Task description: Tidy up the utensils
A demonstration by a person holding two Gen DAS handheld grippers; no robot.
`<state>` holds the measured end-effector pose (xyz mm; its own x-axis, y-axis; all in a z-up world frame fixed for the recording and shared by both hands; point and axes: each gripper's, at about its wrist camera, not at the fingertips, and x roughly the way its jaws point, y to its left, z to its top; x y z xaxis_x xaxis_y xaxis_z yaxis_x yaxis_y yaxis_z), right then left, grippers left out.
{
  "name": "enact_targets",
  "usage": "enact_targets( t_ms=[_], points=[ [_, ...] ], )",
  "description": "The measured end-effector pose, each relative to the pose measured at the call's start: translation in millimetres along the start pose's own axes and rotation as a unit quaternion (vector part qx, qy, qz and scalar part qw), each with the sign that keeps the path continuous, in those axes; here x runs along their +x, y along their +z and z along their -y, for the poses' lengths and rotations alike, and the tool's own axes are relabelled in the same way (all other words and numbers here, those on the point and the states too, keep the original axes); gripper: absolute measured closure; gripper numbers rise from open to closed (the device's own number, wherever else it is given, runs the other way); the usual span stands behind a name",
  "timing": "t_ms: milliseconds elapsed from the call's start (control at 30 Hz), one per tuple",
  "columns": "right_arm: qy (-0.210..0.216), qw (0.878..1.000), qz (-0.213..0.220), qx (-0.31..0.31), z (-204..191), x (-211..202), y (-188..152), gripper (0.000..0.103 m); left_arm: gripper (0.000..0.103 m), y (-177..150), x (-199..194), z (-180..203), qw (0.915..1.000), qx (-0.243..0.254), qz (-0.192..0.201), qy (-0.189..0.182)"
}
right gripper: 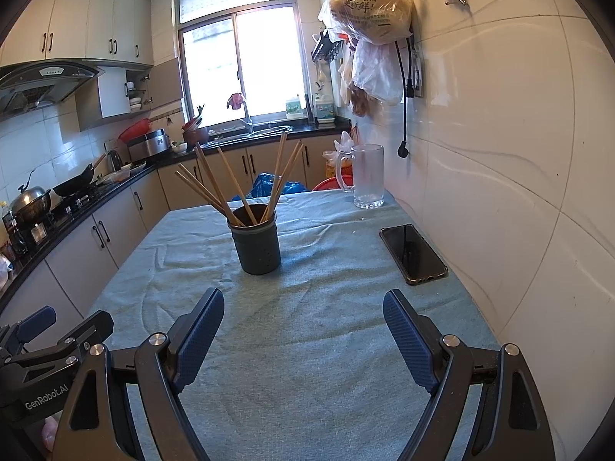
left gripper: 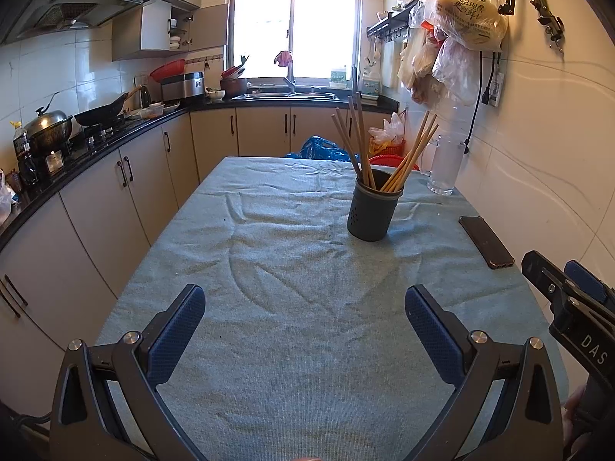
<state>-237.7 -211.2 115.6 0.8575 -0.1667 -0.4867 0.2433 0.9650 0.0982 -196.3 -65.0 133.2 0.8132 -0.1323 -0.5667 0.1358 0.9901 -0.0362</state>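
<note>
Nearest, the left hand-held gripper [left gripper: 305, 340] hangs over the bench [left gripper: 269, 269] with its jaws spread wide and nothing between them. The right hand-held gripper [right gripper: 303, 340] beside it is likewise released and empty above the blue-green cloth [right gripper: 307, 345], which lies wrinkled but bare in front of both.

Further in, toward the wall side, a dark phone [right gripper: 413, 253] lies flat on the cloth, well apart from the rest. At mid-bench stands the dark utensil holder [right gripper: 256, 246], upright, with the wooden chopsticks [right gripper: 230, 192] inside it, fanned out and leaning on its rim. Nothing lies between the grippers and the holder.

Beyond, near the far corner by the wall, stands a clear glass mug [right gripper: 367, 176]. Plastic bags [right gripper: 369, 4] hang on the wall above it.
</note>
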Motion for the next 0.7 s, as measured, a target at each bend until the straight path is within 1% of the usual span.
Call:
enact_targets(
  t_ms=[533,700],
  points=[
    [0.002,1.0,-0.007,0.002,0.0,4.3,-2.5,0.014,0.0,-5.8,2.8,3.0,1.0,0.001,-0.006,-0.001],
    [0.002,1.0,-0.014,0.003,0.7,9.8,-3.7,0.014,0.0,-3.2,7.2,0.8,0.9999,0.003,-0.011,-0.002]
  ],
)
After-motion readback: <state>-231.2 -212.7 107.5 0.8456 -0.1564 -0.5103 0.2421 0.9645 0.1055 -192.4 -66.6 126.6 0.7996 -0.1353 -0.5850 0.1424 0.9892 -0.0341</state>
